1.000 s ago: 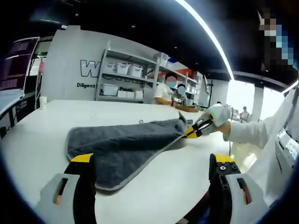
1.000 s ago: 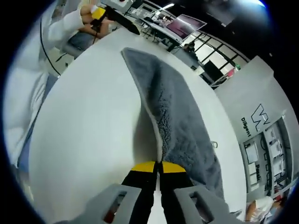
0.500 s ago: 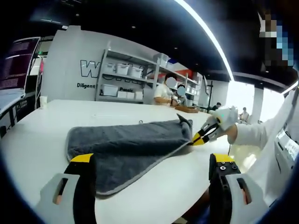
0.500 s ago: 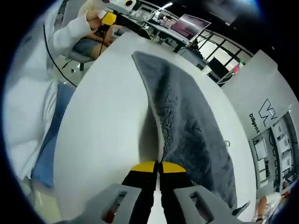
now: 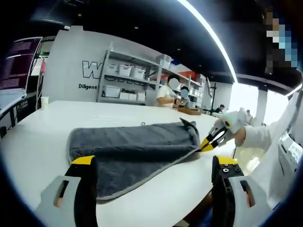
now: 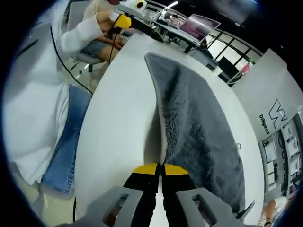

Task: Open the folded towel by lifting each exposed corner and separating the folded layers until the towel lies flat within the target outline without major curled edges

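Since the earlier frame, the right gripper [image 5: 208, 144] has drawn its pinched towel edge further out toward the person's side of the table, and the grey towel [image 5: 132, 149] has spread wider.

Left gripper view: the left gripper [image 5: 154, 175] hangs over the near end of the towel with its jaws standing wide apart and nothing between them. The towel lies on the white table [image 5: 57, 116], its near hem drooping toward the table edge. Its top surface is broad but a doubled layer still shows along the far side, and a small peak of cloth stands up at the far corner. The right gripper, yellow-tipped, holds the stretched hem at that end.

Right gripper view: the right gripper [image 6: 160, 169] has its jaws closed tight on the pale hem of the towel [image 6: 199, 123], which runs away from the tips in a raised ridge across the table [image 6: 123, 118]. No target outline can be made out.

Assessment: unfolding is partway. One layer is being pulled open; flattening the ridge, the upstanding corner and the hanging hem remains.
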`<state>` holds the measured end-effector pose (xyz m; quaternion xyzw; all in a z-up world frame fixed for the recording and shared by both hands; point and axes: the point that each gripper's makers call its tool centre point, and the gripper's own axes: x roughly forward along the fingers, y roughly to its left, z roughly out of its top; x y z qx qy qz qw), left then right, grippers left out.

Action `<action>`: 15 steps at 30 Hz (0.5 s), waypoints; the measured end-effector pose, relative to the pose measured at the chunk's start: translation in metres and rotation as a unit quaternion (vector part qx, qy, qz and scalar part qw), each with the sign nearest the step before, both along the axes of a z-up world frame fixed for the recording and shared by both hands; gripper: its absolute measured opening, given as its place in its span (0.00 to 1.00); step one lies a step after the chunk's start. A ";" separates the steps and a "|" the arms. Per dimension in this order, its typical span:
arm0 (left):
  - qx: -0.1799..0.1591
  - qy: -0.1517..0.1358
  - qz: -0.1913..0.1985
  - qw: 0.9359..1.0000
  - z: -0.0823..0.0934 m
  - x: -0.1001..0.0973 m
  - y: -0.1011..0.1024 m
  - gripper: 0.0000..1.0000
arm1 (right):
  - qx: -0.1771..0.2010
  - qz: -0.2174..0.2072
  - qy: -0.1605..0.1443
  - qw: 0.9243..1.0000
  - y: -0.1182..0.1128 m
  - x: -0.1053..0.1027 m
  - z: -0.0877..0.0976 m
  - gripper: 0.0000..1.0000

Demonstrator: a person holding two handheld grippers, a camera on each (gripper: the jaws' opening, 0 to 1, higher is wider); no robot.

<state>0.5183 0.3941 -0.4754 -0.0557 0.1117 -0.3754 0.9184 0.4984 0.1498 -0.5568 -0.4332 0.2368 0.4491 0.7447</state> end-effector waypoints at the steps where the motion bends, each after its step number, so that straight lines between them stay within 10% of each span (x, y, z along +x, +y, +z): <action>1: 0.000 0.000 0.000 1.000 0.000 0.000 0.000 1.00 | 0.000 0.000 0.001 1.000 0.001 -0.002 0.000 0.00; 15: -0.002 0.004 -0.003 1.000 -0.002 -0.001 -0.002 1.00 | -0.004 0.008 0.011 1.000 0.004 -0.013 -0.004 0.00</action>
